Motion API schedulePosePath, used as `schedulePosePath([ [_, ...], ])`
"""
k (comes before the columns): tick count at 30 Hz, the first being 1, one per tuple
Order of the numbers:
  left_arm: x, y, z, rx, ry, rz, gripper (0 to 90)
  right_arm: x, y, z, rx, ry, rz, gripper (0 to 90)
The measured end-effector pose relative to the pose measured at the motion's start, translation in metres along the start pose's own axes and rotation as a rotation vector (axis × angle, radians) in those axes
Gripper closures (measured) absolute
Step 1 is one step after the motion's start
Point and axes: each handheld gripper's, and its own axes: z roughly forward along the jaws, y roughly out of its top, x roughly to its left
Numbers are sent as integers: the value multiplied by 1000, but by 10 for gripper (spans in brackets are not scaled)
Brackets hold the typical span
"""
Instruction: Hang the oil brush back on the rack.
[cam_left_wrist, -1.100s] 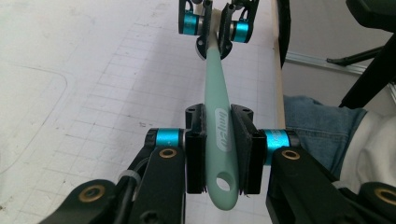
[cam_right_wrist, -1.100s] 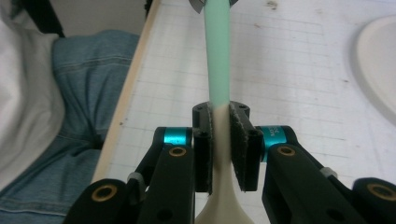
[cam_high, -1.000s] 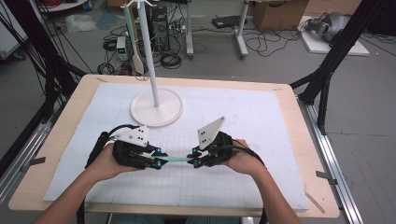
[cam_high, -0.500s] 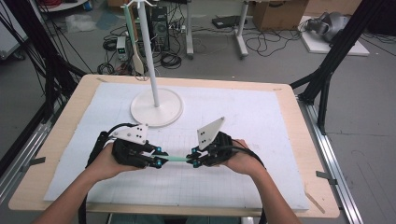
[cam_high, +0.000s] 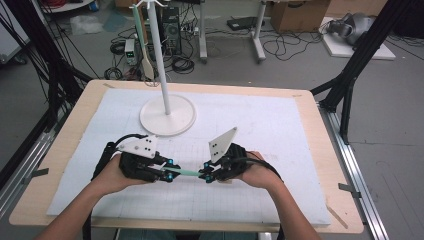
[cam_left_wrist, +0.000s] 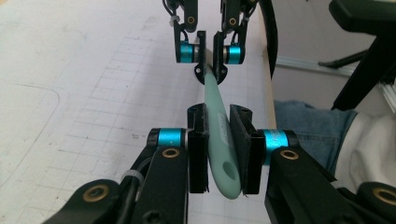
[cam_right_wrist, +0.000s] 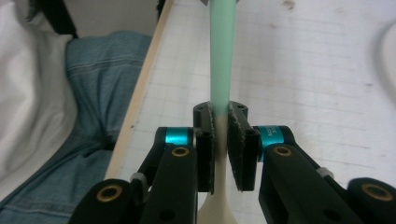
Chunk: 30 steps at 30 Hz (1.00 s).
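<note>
I can read no brand or label on anything; there is faint print on the blue collar of my right gripper (cam_right_wrist: 219, 149), too small to make out. The white mat (cam_high: 280, 125) carries only a thin printed grid.

Both of my forearms come in low from the near edge of the mat, hands turned inward so the two grippers point at each other, nose to nose, in front of the round base of the white stand (cam_high: 167, 114). The left hand (cam_high: 112, 175) sits nearer the stand's base; the right hand (cam_high: 257, 172) lies further off to its other side.

A spatula (cam_high: 186, 173) spans the gap between them, level above the mat and well short of the stand. My left gripper (cam_left_wrist: 218, 140) is pinching the mint green handle near the end with the hanging hole, jaws flat against both sides. The right gripper is pressed on the neck where the green handle meets the cream blade end, which runs back between its jaws toward the camera. A second spatula (cam_high: 145, 55) hangs from the top of the stand.
</note>
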Motion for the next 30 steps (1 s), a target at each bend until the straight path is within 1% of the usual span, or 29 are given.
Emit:
schedulePosePath([
  [2, 1, -1, 0, -7, 5, -27, 767, 1, 0, -3, -10, -34, -12, 833],
  [3, 2, -1, 0, -10, 13, -39, 735, 1, 1, -4, -8, -44, -21, 834],
  [4, 3, -1, 0, -15, 10, -45, 726, 1, 1, -4, -3, -47, -25, 833],
  [6, 3, -1, 0, -8, 19, -39, 730, 2, 1, -4, 1, -56, -25, 834],
  [7, 3, -1, 0, -13, 16, -47, 731, 2, 1, -4, 3, -69, -32, 833],
  [9, 4, -1, -1, -11, 25, -44, 748, 3, 2, -4, 2, -86, -41, 833],
  [10, 4, -1, -1, -13, 19, -47, 761, 3, 2, -5, 2, -95, -42, 833],
  [11, 4, -1, -2, -17, 25, -46, 788, 3, 2, -5, -1, -101, -44, 833],
  [13, 3, 0, -2, -17, 31, -34, 803, 3, 2, -5, -3, -100, -38, 835],
  [14, 3, 0, -3, -25, 30, -35, 809, 3, 2, -5, -3, -96, -34, 837],
  [15, 3, 0, -3, -27, 28, -23, 822, 2, 2, -5, -13, -96, -41, 840],
  [16, 2, 0, -3, -24, 26, -19, 827, 3, 2, -5, -11, -82, -30, 840],
  [17, 1, 0, -3, -25, 25, -17, 829, 3, 2, -4, -9, -84, -32, 837],
  [20, 1, 0, -2, -15, 24, -6, 830, 4, 3, -1, 14, -70, -31, 837],
  [23, 1, -1, -1, -25, 24, -18, 825, 3, 1, -1, 8, -68, -18, 847],
  [24, 1, -1, -1, -33, 22, -29, 815, 3, 1, -1, 2, -75, -23, 850],
  [25, 2, -1, -2, -40, 22, -40, 771, 3, 1, -1, 6, -86, -29, 851],
  [26, 2, -1, -2, -43, 24, -43, 737, 4, 0, -1, 13, -91, -20, 851],
  [29, 3, 1, -4, -50, 29, -40, 737, 4, -1, 0, -4, -95, -15, 851],
  [30, 3, 1, -3, -45, 32, -40, 737, 4, -2, 0, -5, -93, -10, 851],
])
